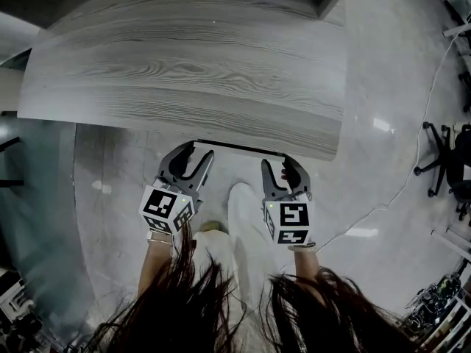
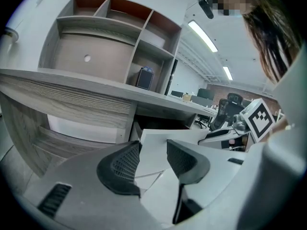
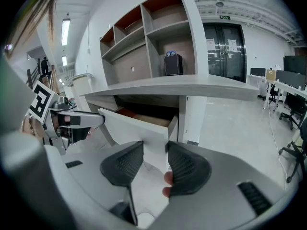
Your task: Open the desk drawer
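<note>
Hair (image 1: 184, 300) hangs over left gripper (image 1: 197, 153) and right gripper (image 1: 282, 169); both, jaws apart and clasping nothing, face the pulled-out drawer (image 3: 144, 131) under the desk (image 1: 184, 72).

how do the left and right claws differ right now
The left claw sits at the drawer front's left end, the right claw at its right end. The left one leans inward; the right one points straighter. Both are open, holding nothing.
</note>
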